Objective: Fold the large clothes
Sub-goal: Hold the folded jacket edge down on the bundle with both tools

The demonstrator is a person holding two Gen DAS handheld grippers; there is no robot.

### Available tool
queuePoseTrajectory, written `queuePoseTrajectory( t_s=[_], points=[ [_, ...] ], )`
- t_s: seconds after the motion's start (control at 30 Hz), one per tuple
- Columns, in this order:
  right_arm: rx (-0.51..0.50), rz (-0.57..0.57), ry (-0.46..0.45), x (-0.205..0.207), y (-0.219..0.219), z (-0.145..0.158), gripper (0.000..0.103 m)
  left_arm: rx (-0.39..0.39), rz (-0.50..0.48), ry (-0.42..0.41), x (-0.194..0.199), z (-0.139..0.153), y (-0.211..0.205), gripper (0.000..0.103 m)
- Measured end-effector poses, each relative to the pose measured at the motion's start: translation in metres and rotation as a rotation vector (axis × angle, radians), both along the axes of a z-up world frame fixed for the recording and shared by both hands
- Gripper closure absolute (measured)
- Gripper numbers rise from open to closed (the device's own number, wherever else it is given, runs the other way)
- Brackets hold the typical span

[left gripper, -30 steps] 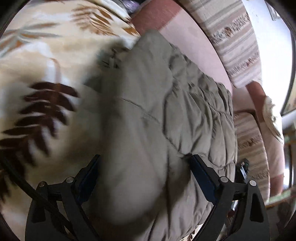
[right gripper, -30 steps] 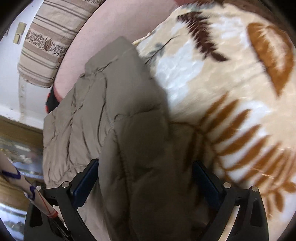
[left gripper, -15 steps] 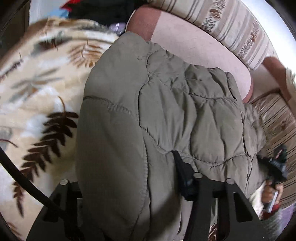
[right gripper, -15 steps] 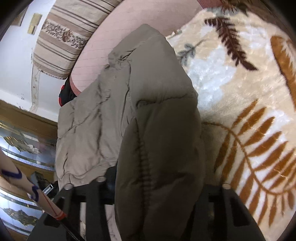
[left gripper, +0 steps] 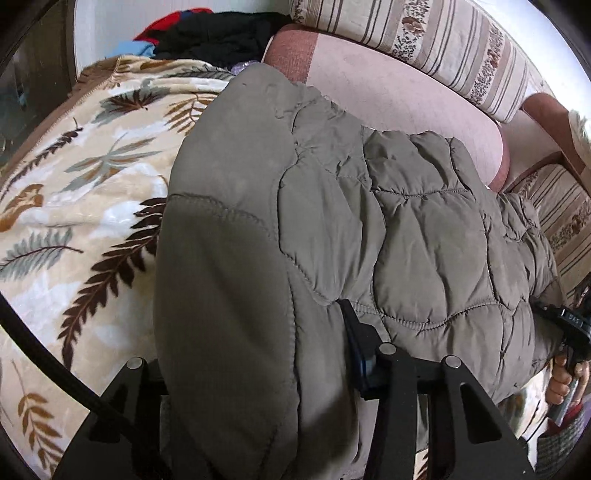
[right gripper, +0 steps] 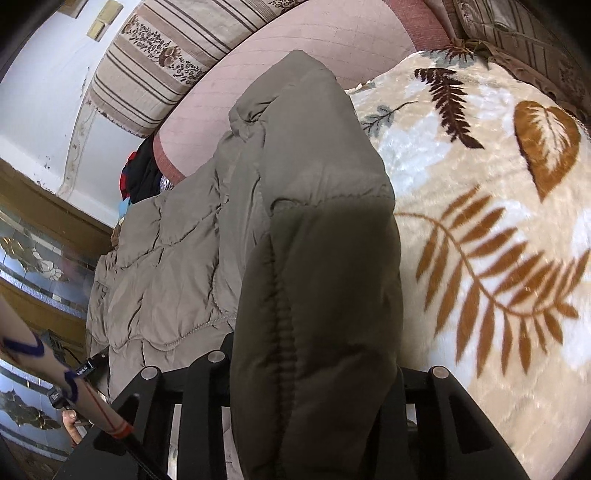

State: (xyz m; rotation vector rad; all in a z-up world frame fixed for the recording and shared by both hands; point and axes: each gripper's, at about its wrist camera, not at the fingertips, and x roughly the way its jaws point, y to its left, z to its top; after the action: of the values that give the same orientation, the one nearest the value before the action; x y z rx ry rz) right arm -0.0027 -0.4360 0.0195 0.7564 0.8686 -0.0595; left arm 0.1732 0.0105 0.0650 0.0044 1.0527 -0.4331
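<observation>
An olive quilted jacket [left gripper: 406,240] lies across a leaf-patterned blanket [left gripper: 74,221] on a sofa. In the left wrist view a thick padded fold of it fills the space between the fingers of my left gripper [left gripper: 255,332]. Those jaws are closing and pinch the fold; the left finger is hidden under the fabric. The right wrist view shows the jacket [right gripper: 177,266] again. Another thick fold stands up between the fingers of my right gripper [right gripper: 314,354], whose jaws are closing on it as well. Both folds are lifted off the blanket.
A pink sofa back [left gripper: 388,85] and striped cushions [left gripper: 443,37] run behind the jacket. Dark and red clothes [left gripper: 214,33] are piled at the far end. A person's hand [left gripper: 565,376] holds the other gripper at the right edge. A wood-and-glass cabinet [right gripper: 33,258] stands left.
Both grippers went from wide open around the jacket to closed on folds of it. Both hands rose and tilted, pulling the fabric up with them.
</observation>
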Motion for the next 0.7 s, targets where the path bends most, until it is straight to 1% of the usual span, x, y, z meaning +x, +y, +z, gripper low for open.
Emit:
queuePoseTrajectory(
  t_s=[0.17,0.37,0.7],
  points=[
    [0.008,0.001,-0.003,-0.013,0.003,-0.004,0.064,0.031,0.007,-0.033,-0.017,0.001,0.002,0.057],
    [-0.003,0.002,-0.001,-0.019,0.003,-0.007,0.064,0.097,0.006,-0.087,-0.031,0.002,-0.003,0.057],
    [0.008,-0.007,0.001,-0.021,0.004,-0.01,0.064,0.135,0.007,-0.114,-0.042,0.004,-0.011,0.056]
  ],
)
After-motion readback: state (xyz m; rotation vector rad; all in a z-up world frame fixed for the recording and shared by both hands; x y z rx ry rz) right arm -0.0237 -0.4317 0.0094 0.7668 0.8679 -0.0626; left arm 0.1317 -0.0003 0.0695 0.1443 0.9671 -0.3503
